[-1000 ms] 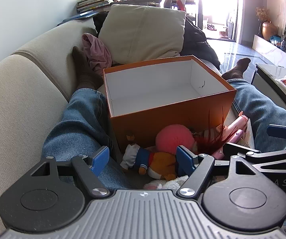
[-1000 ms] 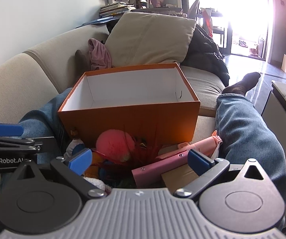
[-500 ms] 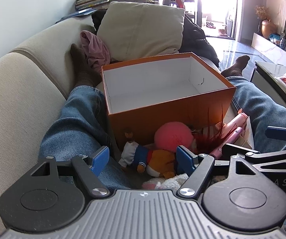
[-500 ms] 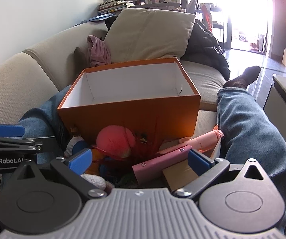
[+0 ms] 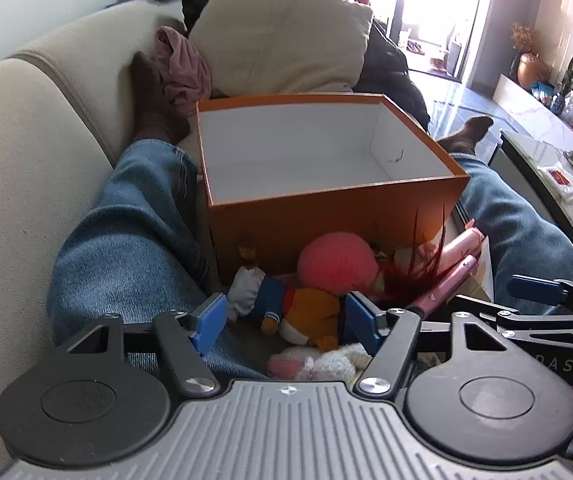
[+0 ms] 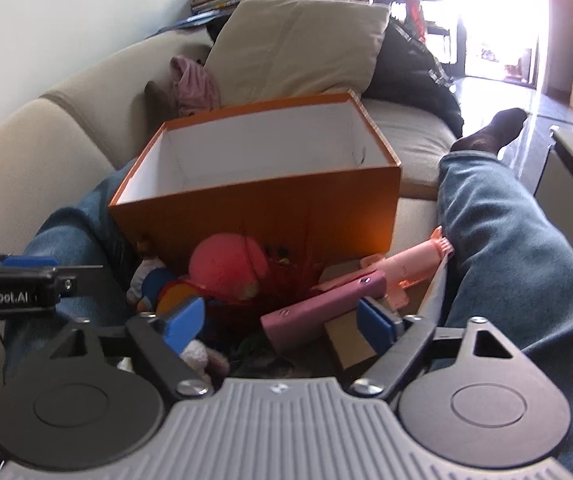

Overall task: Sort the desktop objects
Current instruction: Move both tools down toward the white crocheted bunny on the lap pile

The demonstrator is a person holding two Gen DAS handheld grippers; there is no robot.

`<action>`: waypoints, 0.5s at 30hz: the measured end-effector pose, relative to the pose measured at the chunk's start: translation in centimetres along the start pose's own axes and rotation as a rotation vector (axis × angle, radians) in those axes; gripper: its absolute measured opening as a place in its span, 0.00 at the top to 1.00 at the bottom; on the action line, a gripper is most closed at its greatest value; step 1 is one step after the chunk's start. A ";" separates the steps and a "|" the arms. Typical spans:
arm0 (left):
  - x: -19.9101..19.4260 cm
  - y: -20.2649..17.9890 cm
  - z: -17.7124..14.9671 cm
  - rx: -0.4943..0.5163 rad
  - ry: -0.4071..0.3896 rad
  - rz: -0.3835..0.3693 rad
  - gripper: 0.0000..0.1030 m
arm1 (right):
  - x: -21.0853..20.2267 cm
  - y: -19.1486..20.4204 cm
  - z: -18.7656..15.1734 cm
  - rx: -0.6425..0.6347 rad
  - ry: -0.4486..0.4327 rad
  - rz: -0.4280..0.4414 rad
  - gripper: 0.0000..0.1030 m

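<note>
Presently: orange box (image 5: 338,216), interior bare; doll (image 5: 286,304), pink ball (image 5: 336,262), pink case (image 6: 322,308) before it. Left gripper (image 5: 284,322), right gripper (image 6: 282,320): jaws spread, holding nothing.

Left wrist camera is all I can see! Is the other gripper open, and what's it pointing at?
Observer: Yes, the right gripper is open, its jaws wide apart and holding nothing.
Operator: What's in front of it?
Observer: A long pink case lies slanted just ahead of its fingers.
Operator: Is anything hiding under that?
Observer: A piece of brown cardboard pokes out from beneath the case, close to the right-hand fingertip.
</note>
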State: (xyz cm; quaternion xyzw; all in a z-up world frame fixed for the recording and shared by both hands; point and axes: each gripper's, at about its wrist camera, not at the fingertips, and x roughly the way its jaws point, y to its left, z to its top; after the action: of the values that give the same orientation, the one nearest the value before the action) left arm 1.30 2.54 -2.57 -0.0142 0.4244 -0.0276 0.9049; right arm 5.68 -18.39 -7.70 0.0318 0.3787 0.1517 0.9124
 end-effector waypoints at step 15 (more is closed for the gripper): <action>2.4 0.2 -1.6 0.040 0.206 -0.160 0.34 | 2.6 1.1 -1.1 -0.066 0.153 0.123 0.44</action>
State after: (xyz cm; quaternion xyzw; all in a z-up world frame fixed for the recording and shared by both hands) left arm 1.62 2.58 -5.44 -0.0268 0.5122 -0.1096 0.8514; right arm 6.37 -16.62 -10.05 0.0132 0.4393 0.2219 0.8704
